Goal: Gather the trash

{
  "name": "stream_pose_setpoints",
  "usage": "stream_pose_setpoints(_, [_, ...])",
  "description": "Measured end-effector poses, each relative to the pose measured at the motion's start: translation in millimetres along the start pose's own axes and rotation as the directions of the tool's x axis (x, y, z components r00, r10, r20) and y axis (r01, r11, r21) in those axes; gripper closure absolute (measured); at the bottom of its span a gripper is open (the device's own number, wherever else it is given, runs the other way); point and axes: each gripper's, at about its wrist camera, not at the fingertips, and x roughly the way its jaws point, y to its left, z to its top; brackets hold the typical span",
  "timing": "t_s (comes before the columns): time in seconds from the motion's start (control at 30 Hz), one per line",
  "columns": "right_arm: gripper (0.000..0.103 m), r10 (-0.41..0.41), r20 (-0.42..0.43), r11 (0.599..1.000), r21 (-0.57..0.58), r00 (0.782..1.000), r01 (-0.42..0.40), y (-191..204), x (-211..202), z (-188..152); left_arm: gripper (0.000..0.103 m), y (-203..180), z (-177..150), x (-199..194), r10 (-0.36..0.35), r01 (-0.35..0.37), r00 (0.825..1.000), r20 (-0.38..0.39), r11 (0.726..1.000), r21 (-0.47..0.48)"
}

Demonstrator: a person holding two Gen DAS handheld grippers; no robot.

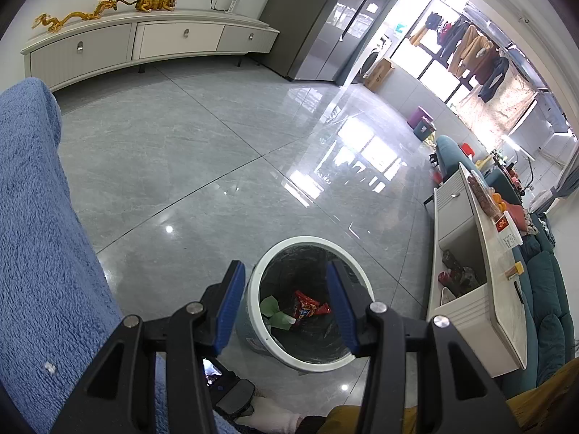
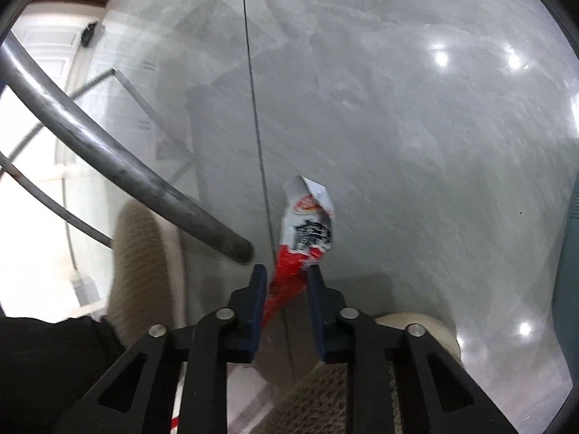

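Note:
A white-rimmed trash bin [image 1: 307, 240] lined with a black bag stands on the grey tiled floor. Inside it lie a red snack wrapper [image 1: 307, 305] and a green scrap [image 1: 275, 313]. My left gripper [image 1: 285, 269] hovers above the bin, open, with nothing between its blue pads. In the right wrist view a crumpled red, white and black snack wrapper [image 2: 307, 228] sits over the floor. Its red lower end fills the narrow gap between the pads of my right gripper [image 2: 287, 275], which is shut on it.
A blue fleece blanket [image 1: 36, 235] fills the left side. A white coffee table [image 1: 470, 271] and a teal sofa [image 1: 550, 325] stand right of the bin. A curved metal tube [image 2: 108, 155] and a beige slipper [image 2: 144, 271] lie left of the wrapper.

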Motion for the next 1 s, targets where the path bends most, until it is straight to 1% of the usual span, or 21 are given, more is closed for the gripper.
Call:
stream_pose_setpoints(0.17, [0.091, -0.016, 0.005, 1.0, 0.016, 1.0, 0.016, -6.2, 5.0, 2.0, 0.058, 0.6, 0.3, -0.2, -0.001, 0.001, 1.0, 0.001, 1.0, 0.001])
stream_pose_setpoints(0.37, [0.093, 0.014, 0.032, 1.0, 0.021, 0.999, -0.015, -15.1, -3.3, -3.2, 0.058, 0.3, 0.2, -0.2, -0.001, 0.001, 1.0, 0.0, 1.0, 0.0])
stream_pose_setpoints(0.6, [0.093, 0.026, 0.107, 1.0, -0.001, 0.994, -0.027, -7.3, -32.5, -14.0, 0.058, 2.1, 1.1, 0.0, -0.002, 0.002, 1.0, 0.001, 1.0, 0.0])
stream_pose_setpoints(0.7, [0.093, 0.023, 0.176, 0.999, -0.026, 0.984, -0.018, -2.0, -63.0, -26.1, 0.058, 2.6, 1.9, -0.6, -0.002, 0.002, 1.0, 0.006, 1.0, 0.002])
stream_pose_setpoints(0.77, [0.093, 0.027, 0.237, 0.999, -0.049, 0.971, -0.016, 7.5, -89.0, -30.1, 0.058, 3.0, 2.4, -1.5, -0.001, 0.001, 1.0, 0.012, 1.0, 0.003])
stream_pose_setpoints(0.8, [0.093, 0.025, 0.284, 0.998, -0.067, 0.959, -0.006, 14.4, -108.3, -31.7, 0.058, 3.1, 2.8, -2.8, 0.002, -0.002, 1.0, 0.019, 1.0, 0.006])
stream_pose_setpoints(0.83, [0.093, 0.021, 0.312, 0.997, -0.076, 0.95, 0.003, 18.7, -120.7, -32.0, 0.058, 2.9, 2.1, -4.5, 0.005, -0.006, 1.0, 0.026, 1.0, 0.009])
stream_pose_setpoints(0.93, [0.093, -0.001, 0.412, 0.994, -0.099, 0.911, 0.045, 32.6, -162.5, -31.6, 0.058, -2.3, 0.7, -13.3, 0.031, -0.033, 0.997, 0.067, 0.999, 0.028])
stream_pose_setpoints(1.0, [0.093, -0.014, 0.476, 0.993, -0.098, 0.879, 0.069, 38.1, -191.4, -31.1, 0.058, -9.6, -0.2, -21.6, 0.056, -0.062, 0.993, 0.101, 0.996, 0.056])
